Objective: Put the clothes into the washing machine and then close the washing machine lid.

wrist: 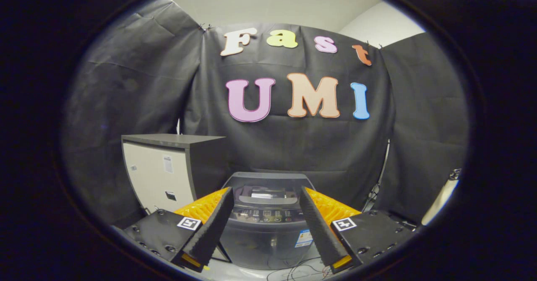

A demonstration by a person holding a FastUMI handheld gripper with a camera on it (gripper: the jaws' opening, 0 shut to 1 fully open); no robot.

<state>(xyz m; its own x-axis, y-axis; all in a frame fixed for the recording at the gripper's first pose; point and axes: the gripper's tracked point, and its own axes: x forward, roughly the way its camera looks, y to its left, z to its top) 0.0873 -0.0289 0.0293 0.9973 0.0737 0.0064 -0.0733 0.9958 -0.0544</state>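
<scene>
**Gripper wide, facing closed washer**

Gripper [266,197] fingers spread apart, nothing between the pads. Small dark-grey top-loading washing machine [265,226] sits lower centre of frame, beyond the fingertips, its tinted lid [266,188] down. Grey-topped cabinet with pale front [161,176] stands centre left, beside the machine. Loose cables [298,270] at bottom.

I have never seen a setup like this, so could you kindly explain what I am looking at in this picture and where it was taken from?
The camera rides on a hand-held gripper and looks forward along its two fingers, which stand apart and hold nothing. Seen between and beyond them is a small top-loading washing machine with its lid down and a row of buttons along its front edge. Beside it stands a pale cabinet with a dark top. Some cables lie on the floor in front. Black cloth forms the booth wall behind.
</scene>
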